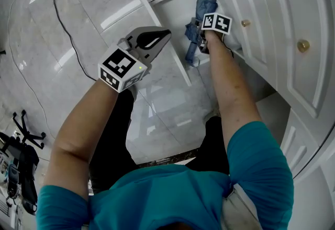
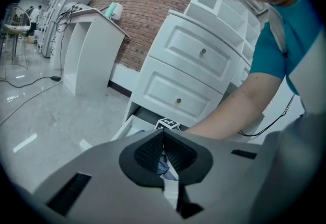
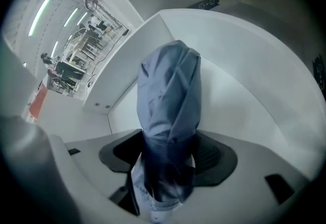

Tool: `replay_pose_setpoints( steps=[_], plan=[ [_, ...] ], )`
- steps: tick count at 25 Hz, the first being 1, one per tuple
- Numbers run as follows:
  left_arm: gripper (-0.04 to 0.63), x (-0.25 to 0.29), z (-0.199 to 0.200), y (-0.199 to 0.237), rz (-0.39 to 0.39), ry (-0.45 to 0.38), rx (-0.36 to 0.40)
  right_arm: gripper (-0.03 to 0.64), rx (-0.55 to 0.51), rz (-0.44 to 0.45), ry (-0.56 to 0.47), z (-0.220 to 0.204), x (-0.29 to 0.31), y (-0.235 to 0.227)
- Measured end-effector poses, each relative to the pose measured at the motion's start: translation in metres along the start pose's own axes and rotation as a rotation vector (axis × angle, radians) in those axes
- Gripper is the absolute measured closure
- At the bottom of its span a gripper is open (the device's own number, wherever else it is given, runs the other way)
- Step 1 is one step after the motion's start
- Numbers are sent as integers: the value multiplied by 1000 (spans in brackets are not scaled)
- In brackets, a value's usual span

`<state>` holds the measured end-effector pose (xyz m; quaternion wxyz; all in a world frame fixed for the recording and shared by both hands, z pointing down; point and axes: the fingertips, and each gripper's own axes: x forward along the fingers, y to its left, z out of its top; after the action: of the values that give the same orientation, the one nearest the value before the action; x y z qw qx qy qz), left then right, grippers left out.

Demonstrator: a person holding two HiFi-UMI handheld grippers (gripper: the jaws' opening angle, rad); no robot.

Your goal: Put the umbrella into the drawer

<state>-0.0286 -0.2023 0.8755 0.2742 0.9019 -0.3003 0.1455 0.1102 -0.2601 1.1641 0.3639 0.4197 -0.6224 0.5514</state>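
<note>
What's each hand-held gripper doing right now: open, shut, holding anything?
Left hand-held gripper: shut, nothing between its jaws.
Right hand-held gripper: shut on the folded blue umbrella.

The folded blue umbrella (image 1: pixel 195 27), fabric loosely bunched, sits at one o'clock in the head view, clamped by the right gripper (image 3: pixel 168 163), its end inside the pulled-open white drawer (image 1: pixel 175 14).
</note>
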Motion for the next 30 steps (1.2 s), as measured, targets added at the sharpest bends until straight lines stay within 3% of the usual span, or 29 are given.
replay_pose_setpoints(
  steps=[12,18,25,30],
  plan=[
    [580,-2,1,-16,12,-1,0,336,-53,-20,-59,4,-28,4],
    [580,-10,18,-36,17,-15,-3,336,-110,-18,-85,1,-64,28],
    [580,-51,65,-85,46,-36,-45,336,-176,49,-56,-36,-157,85],
    [580,-79,104,-142,12,-21,-30,337,-264,118,-25,-65,-240,128]
  ],
)
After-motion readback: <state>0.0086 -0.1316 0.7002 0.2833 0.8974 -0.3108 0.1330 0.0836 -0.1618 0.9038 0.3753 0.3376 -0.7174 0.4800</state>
